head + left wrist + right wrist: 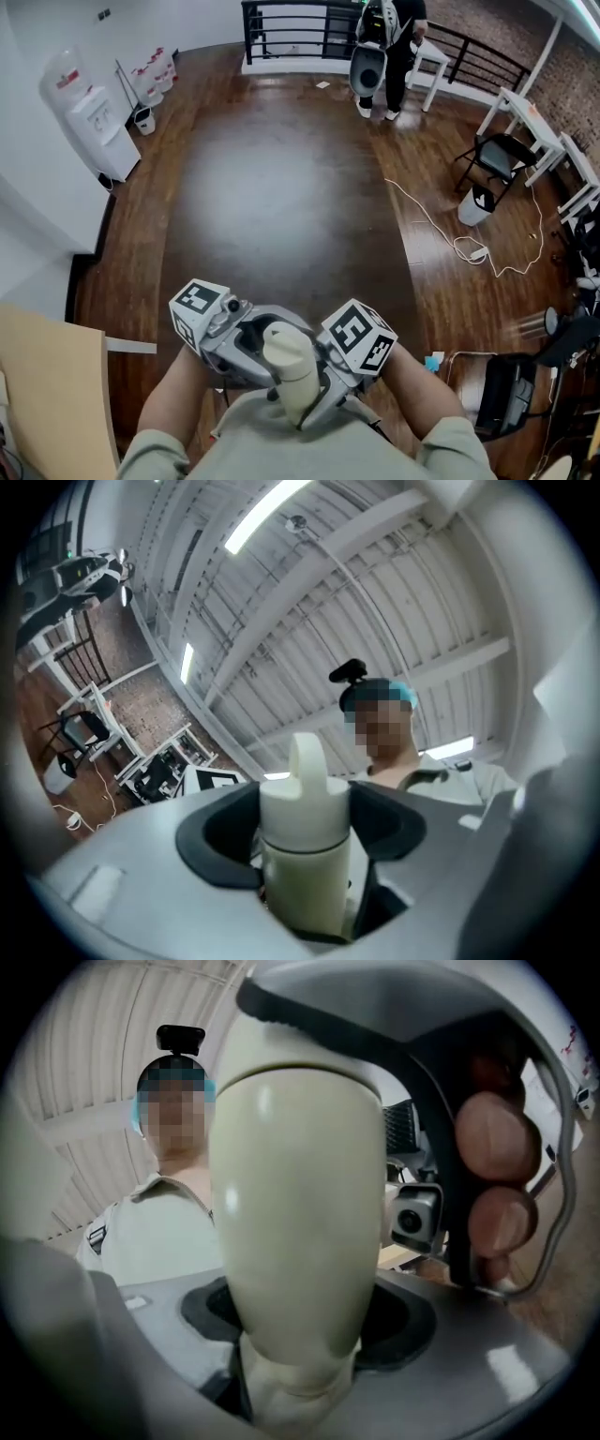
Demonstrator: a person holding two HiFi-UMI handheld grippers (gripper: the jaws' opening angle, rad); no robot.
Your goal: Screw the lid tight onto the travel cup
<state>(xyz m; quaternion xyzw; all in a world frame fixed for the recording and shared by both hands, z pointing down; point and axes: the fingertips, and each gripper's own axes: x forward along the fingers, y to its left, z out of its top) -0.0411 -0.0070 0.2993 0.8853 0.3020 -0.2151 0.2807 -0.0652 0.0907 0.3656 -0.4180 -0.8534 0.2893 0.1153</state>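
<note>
Left gripper [246, 349] and right gripper [323, 372] side by side near chest [281, 450], both clamped on cream travel cup [286, 361], lid [303, 799] on

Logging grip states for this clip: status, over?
Left gripper and right gripper both shut on cream travel cup, held mid-air. Cream loop-handled lid on it. Nothing obstructing.

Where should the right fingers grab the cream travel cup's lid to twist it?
Probably the cream round lid's straight band below its loop handle, pinched from opposite sides: the thin loop offers poor purchase, and the left gripper holds the cup's body.
</note>
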